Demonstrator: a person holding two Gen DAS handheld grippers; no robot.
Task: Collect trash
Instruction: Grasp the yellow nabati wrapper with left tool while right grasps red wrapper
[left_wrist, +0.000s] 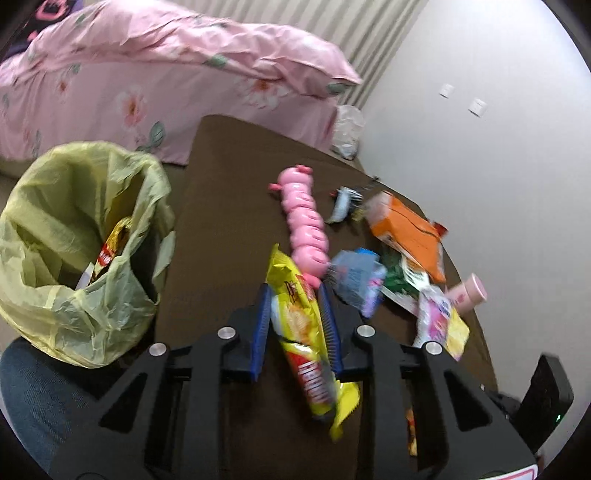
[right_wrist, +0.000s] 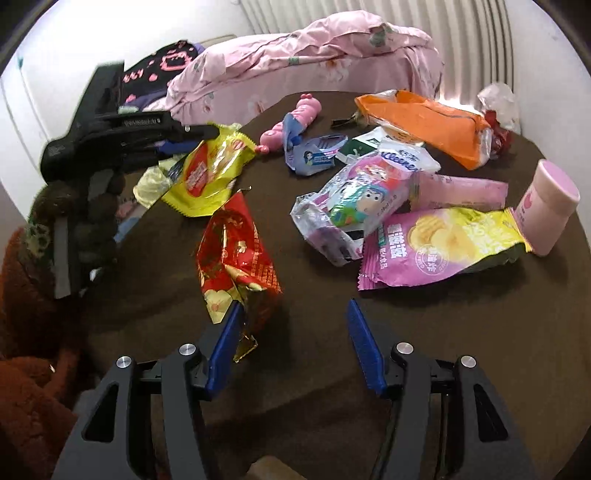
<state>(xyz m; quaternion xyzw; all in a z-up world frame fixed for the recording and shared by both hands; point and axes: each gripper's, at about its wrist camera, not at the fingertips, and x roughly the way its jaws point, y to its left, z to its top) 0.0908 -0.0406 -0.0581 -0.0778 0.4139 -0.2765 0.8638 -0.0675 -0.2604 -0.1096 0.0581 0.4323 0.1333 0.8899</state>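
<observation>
Trash mostly remains on my table: left gripper clamps a yellow snack wrapper near the lined bin, right gripper gapes by a red wrapper.

Brown counter occupies centre. Bed with pink floral quilt at 11 o'clock. Pleated curtain at 12. White wall with two switch plates at 2.

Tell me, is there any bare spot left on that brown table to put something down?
Yes. The near part of the table is bare, in front of the purple chip bag and right of the red wrapper. The strip between the trash bag and the pink toy is bare too. The far right is crowded with wrappers around the orange bag.
</observation>
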